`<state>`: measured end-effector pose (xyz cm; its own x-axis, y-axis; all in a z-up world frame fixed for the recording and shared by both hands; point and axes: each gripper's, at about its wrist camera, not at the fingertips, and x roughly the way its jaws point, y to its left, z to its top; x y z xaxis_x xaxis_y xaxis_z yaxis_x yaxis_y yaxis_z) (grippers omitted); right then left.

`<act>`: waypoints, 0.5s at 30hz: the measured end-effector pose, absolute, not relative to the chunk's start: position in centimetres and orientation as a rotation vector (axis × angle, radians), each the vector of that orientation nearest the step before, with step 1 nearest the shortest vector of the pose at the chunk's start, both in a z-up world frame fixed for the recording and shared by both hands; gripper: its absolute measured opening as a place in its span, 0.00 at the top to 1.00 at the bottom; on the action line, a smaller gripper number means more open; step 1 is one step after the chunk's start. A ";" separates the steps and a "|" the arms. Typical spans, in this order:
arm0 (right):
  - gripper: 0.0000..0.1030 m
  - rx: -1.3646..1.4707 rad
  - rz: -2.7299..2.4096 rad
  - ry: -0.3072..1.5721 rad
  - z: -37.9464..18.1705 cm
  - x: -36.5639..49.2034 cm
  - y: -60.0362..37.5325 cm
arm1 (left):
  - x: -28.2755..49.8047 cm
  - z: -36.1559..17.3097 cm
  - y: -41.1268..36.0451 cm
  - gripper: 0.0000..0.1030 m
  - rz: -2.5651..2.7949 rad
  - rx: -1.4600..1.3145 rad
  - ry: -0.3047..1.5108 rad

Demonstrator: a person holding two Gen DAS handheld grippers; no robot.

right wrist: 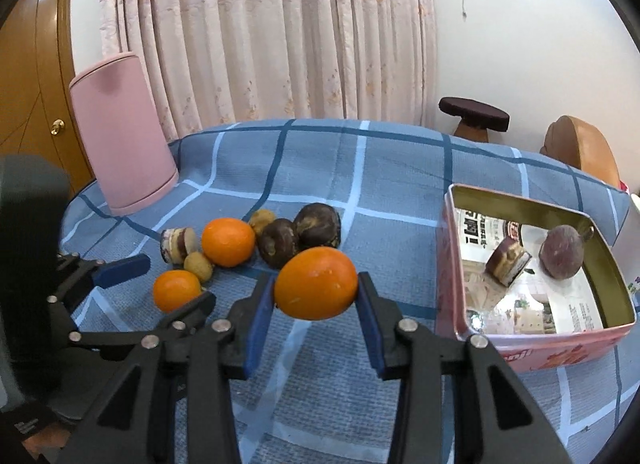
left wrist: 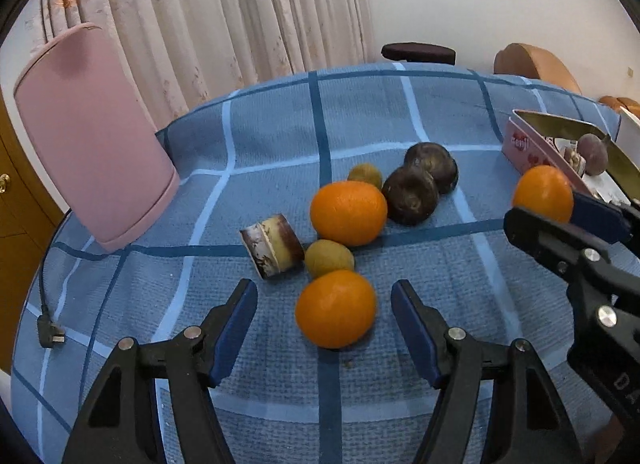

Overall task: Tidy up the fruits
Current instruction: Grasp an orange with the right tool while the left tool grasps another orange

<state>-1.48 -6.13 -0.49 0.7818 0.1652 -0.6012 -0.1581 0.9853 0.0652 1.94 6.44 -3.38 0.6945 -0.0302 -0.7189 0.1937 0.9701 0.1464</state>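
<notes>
My right gripper (right wrist: 316, 292) is shut on an orange (right wrist: 316, 284) and holds it above the cloth, left of the pink tin box (right wrist: 532, 356). The box holds a purple fruit (right wrist: 562, 252) and a cake piece (right wrist: 508, 264). My left gripper (left wrist: 324, 304) stands open around a second orange (left wrist: 336, 308) that lies on the cloth, with a gap at each pad. Beyond it lie a third orange (left wrist: 348, 211), two dark brown fruits (left wrist: 410, 195), two small yellow-brown fruits (left wrist: 329, 258) and a layered cake piece (left wrist: 272, 246). In the left wrist view the right gripper (left wrist: 548, 203) shows at the right with its orange.
A tall pink container (right wrist: 120, 131) stands at the back left of the blue checked tablecloth (right wrist: 360, 167). A black plug and cord (left wrist: 50, 334) lie near the left edge. A dark stool (right wrist: 474, 113) and a brown chair (right wrist: 580, 151) stand behind the table.
</notes>
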 end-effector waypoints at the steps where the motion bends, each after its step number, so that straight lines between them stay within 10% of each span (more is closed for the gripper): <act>1: 0.58 0.006 0.175 0.647 -0.5 -1.5 -6.1 | 2.0 -3.4 6.5 0.33 -0.123 0.217 0.798; 4: 0.58 0.001 0.174 0.642 -0.5 -1.5 -6.0 | 2.2 -3.6 6.5 0.57 -0.135 0.209 0.816; 15: 0.58 0.000 0.171 0.587 -0.2 -2.3 -5.8 | 1.8 -3.0 6.9 0.60 -0.139 0.161 0.781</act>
